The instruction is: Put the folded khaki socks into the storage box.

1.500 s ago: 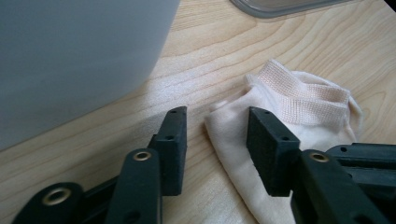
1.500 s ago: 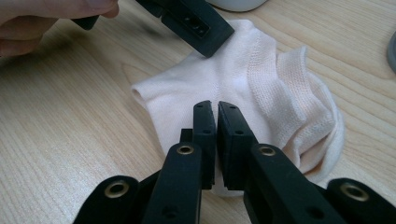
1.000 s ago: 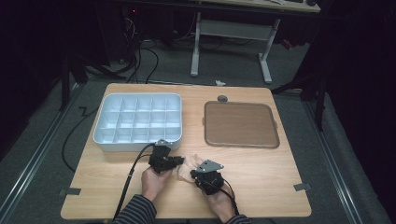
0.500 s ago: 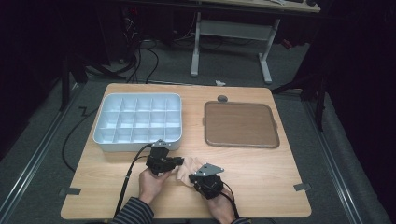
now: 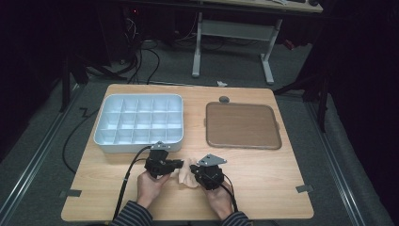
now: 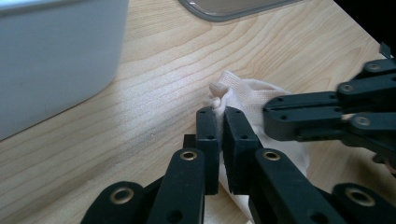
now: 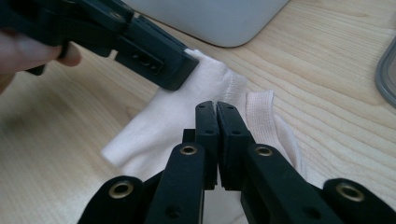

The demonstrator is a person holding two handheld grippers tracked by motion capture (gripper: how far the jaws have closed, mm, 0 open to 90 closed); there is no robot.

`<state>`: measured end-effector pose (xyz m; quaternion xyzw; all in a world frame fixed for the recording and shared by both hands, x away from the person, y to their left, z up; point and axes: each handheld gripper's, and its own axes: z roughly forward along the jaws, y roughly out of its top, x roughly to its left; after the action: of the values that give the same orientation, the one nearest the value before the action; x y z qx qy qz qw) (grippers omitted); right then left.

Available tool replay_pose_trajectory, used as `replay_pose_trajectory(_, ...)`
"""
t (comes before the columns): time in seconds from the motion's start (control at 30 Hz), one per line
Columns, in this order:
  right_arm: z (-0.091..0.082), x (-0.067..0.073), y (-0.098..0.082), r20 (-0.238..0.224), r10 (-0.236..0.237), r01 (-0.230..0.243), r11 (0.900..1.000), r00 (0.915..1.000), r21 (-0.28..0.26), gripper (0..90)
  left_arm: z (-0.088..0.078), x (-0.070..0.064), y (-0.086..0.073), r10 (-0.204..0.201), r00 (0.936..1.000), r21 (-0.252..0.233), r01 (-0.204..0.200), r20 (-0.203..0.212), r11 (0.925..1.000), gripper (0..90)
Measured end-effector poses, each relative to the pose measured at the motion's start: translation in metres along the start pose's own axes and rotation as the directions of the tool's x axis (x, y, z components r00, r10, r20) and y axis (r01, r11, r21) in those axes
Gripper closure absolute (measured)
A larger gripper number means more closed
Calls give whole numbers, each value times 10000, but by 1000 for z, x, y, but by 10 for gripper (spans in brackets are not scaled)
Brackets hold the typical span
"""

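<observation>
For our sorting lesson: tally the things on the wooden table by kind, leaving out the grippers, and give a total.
Divided white tray: 1
Flat brown tray: 1
Pale cloth item, perhaps a sock: 1
Small grey round thing at the far edge: 1
Total: 4

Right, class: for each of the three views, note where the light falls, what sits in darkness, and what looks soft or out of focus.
High view: the table is lit, the floor and desk behind it fall into darkness. Left gripper view: the white cloth and wood grain are sharp, the compartment tray is slightly soft. Right gripper view: the cloth is evenly lit, the hand at the edge is blurred.
</observation>
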<state>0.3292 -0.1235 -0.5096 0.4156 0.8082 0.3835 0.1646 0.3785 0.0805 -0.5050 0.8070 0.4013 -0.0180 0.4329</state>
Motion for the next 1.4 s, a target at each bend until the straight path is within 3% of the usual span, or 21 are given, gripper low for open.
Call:
replay_pose_trajectory(0.2,9,-6,2,347,163,-171,9996,9993,244,889,-3,-1,0,-13,10000,-33,13,51,10000,858)
replay_pose_trajectory(0.4,15,-4,1,399,-17,-1,9991,9992,433,896,-5,-3,-1,33,9999,-102,-31,151,9999,858)
replay_pose_trajectory(0.73,20,-1,2,97,-143,138,9984,9999,540,898,-9,-3,0,101,9993,-369,-88,348,9993,859)
replay_pose_trajectory(1.13,30,8,9,-334,-306,323,9980,9990,545,899,-17,0,-1,268,9992,-618,-249,304,9978,864)
replay_pose_trajectory(1.4,32,9,11,-542,-242,274,9979,9982,592,896,-18,2,-1,244,9996,-516,-235,169,9984,865)
